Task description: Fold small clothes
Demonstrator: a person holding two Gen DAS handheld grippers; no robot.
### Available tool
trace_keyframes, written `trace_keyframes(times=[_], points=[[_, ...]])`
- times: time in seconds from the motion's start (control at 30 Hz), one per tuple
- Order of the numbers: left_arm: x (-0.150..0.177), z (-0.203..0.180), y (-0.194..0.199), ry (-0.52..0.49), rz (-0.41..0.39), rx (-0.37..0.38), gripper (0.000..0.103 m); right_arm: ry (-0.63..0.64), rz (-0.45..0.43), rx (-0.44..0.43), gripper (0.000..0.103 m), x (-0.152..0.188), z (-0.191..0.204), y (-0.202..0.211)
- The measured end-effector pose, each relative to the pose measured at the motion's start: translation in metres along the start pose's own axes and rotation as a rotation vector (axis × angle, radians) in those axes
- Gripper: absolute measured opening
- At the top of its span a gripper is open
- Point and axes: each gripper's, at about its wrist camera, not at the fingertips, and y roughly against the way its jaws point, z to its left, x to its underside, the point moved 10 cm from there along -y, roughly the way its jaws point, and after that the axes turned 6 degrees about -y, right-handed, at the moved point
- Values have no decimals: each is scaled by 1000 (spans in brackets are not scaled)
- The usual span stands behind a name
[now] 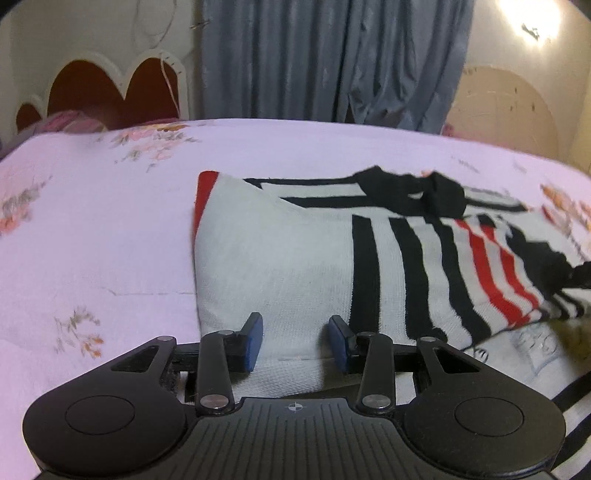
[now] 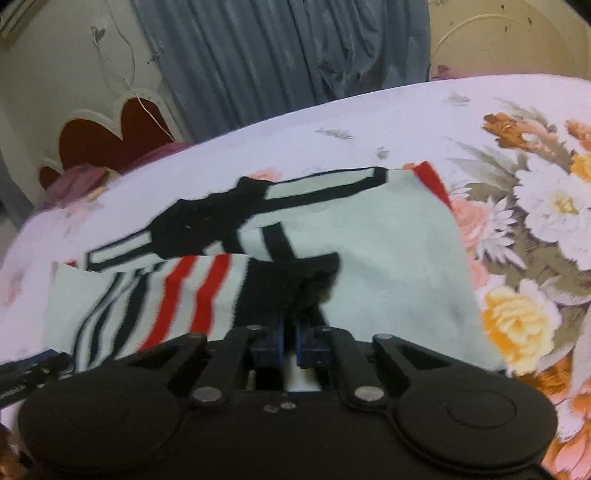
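Left gripper (image 1: 295, 341): blue pads stood apart, astride the near hem of the white knitted garment with black and red stripes (image 1: 280, 266); whether the pads pressed the cloth could not be told.
Right gripper (image 2: 290, 338): jaws had come together, clamped on a black edge of the same garment at the near side.
Garment position: lay spread on the pale lilac floral bedsheet (image 1: 92, 229), black trim bunched across its far part.
Edges: red-trimmed hem formed the garment's outer corner; left of it the sheet lay bare up to the far edge of the bed.
Count: one garment, two grippers, one grey-blue curtain (image 1: 332, 59).
Far: a scalloped white headboard with dark red panels (image 1: 96, 88) stood beside the curtain.
View differences: only the right wrist view showed the large orange and white flower print (image 2: 535, 229); only the left showed a bright lamp (image 1: 532, 18).
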Motion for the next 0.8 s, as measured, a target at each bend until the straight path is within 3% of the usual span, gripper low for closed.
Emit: trace_keyframes(times=[0.07, 0.13, 0.17, 0.33, 0.4, 0.43, 0.5, 0.57, 0.63, 0.8], points=[[-7, 1, 3, -5, -2, 8, 40, 23, -13, 28, 7, -1, 3, 5], [-22, 9, 5, 3, -38, 13, 40, 24, -88, 80, 36, -13, 1, 17], [-30, 13, 2, 3, -45, 12, 40, 23, -112, 71, 38, -19, 2, 21], [-75, 43, -48, 21, -28, 12, 40, 60, -62, 31, 16, -44, 8, -2], [-73, 60, -85, 23, 53, -5, 46, 110, -10, 88, 12, -43, 4, -23], [-77, 67, -89, 65, 33, 15, 48, 117, 23, 124, 12, -39, -2, -33], [-81, 73, -90, 98, 46, 37, 48, 105, 18, 126, 13, -42, -6, -39], [-83, 74, -71, 104, 2, 4, 48, 112, -4, 143, 25, -45, -2, -31], [-81, 62, -51, 128, -37, 33, 49, 106, -69, 115, 38, -48, 8, -14], [-73, -25, -44, -23, -48, 120, 49, 179, -29, -22, 34, -23, 80, -26]])
